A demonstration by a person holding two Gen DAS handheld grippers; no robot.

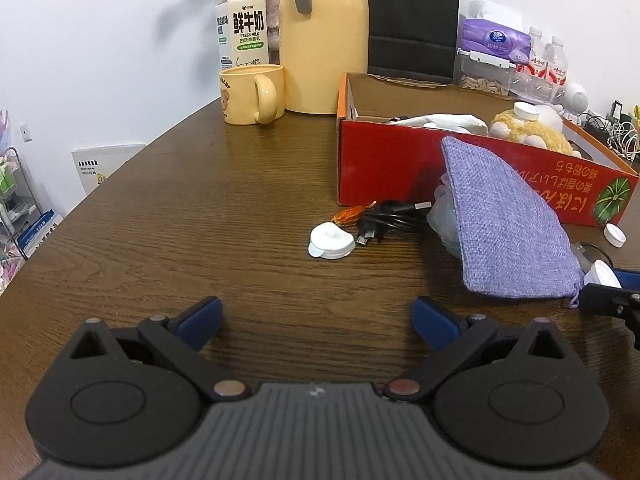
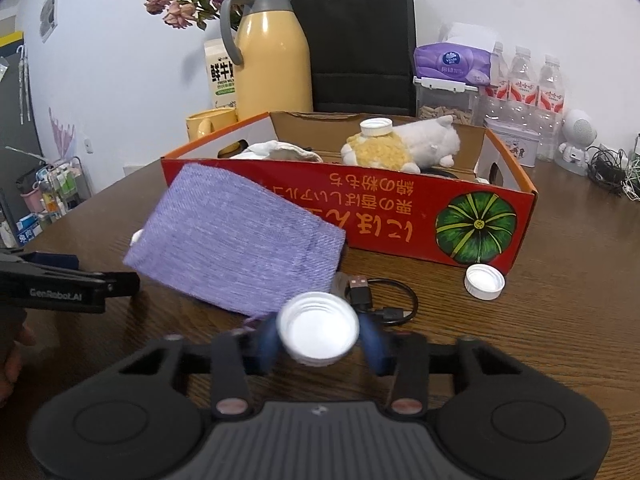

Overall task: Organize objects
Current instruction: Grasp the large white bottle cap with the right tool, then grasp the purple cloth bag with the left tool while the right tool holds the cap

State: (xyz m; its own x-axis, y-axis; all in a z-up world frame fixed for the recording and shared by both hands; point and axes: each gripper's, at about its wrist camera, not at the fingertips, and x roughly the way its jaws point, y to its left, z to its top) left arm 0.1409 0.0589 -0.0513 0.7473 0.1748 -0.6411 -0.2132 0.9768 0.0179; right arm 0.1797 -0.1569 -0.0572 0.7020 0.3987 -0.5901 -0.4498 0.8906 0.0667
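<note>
Left wrist: milk carton, "FRESH MILK".

In front of the left gripper the wooden table lies bare up to a white cap and a black cable. To their right a purple pouch leans on the red box, blocking that side. The box's rear half stands open; 1 plush toy fills the middle.

Left gripper low in frame, jaws spread wide, nothing between blue pads. Right gripper at lower centre, pads closed against white cap, angled downward.
</note>
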